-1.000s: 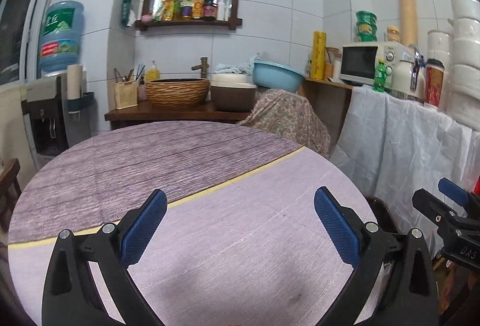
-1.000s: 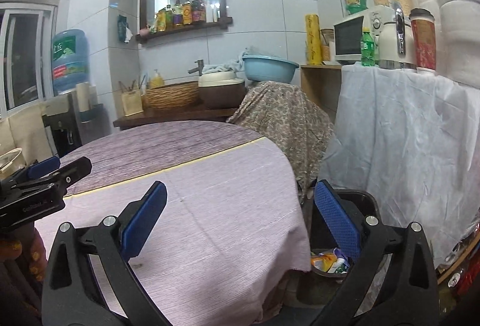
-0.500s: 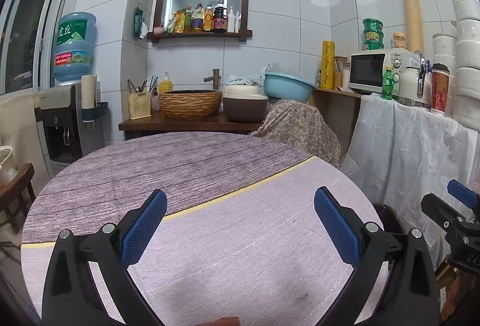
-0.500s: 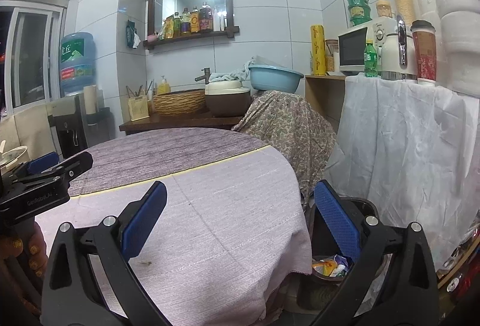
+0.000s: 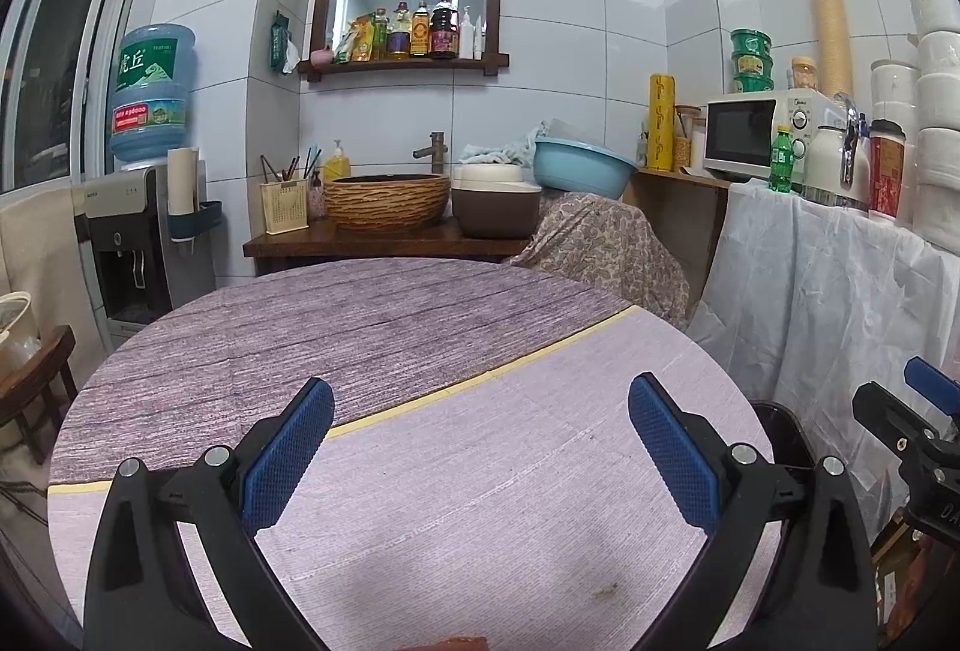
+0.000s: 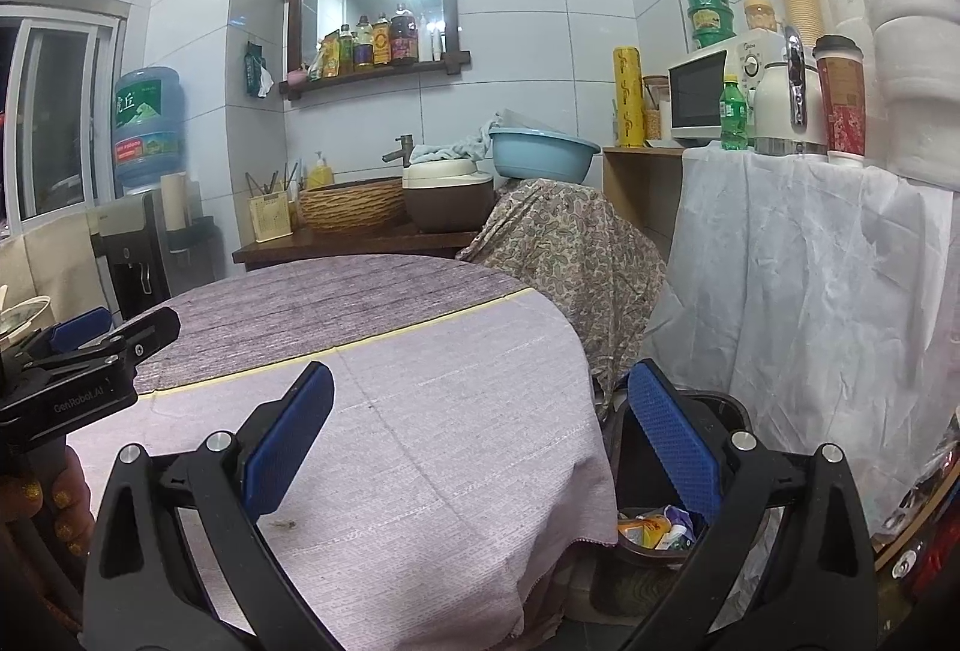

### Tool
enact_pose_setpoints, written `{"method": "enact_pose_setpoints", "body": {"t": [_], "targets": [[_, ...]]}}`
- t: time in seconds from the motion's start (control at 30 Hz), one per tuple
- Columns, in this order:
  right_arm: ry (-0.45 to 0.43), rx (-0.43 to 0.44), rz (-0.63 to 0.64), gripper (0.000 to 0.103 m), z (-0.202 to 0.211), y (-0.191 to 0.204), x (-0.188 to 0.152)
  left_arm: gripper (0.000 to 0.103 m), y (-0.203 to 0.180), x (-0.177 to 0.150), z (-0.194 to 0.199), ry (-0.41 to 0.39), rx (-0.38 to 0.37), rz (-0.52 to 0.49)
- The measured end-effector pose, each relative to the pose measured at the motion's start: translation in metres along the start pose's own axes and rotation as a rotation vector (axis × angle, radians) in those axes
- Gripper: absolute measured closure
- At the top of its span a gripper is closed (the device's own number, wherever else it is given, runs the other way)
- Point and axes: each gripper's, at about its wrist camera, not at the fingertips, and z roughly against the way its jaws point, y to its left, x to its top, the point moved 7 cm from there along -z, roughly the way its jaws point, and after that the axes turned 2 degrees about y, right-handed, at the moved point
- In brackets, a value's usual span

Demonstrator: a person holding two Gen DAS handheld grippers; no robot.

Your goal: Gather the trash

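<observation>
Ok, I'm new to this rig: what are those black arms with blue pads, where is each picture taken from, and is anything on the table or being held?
They are two hand-held grippers, one in each of a person's hands, each carrying a fisheye camera that looks forward along its two fingers. One picture comes from the left gripper, the other from the right gripper. Each also shows in the other's view at the picture's edge. Both have their blue pads wide apart with nothing between them, so nothing is held. The round table, under a purple cloth, shows only small stains, no trash. Beside the table stands a dark bin with colourful wrappers inside.
</observation>
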Motion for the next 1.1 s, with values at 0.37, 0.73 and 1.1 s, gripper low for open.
{"method": "enact_pose_setpoints", "body": {"t": [0.37, 0.73, 1.1], "targets": [[0.003, -0.002, 0.000, 0.006, -0.0012, -0.0009, 0.0000, 0.006, 0.0005, 0.0000, 0.0007, 0.002, 0.003, -0.005], [0.007, -0.002, -0.002, 0.006, -0.0016, -0.0013, -0.0005, 0.006, 0.0006, 0.0005, 0.0013, 0.004, 0.001, -0.008], [0.005, -0.002, 0.001, 0.006, -0.0010, -0.0014, -0.0012, 0.006, 0.0045, 0.0011, -0.0007, 0.006, -0.004, -0.005]]}}
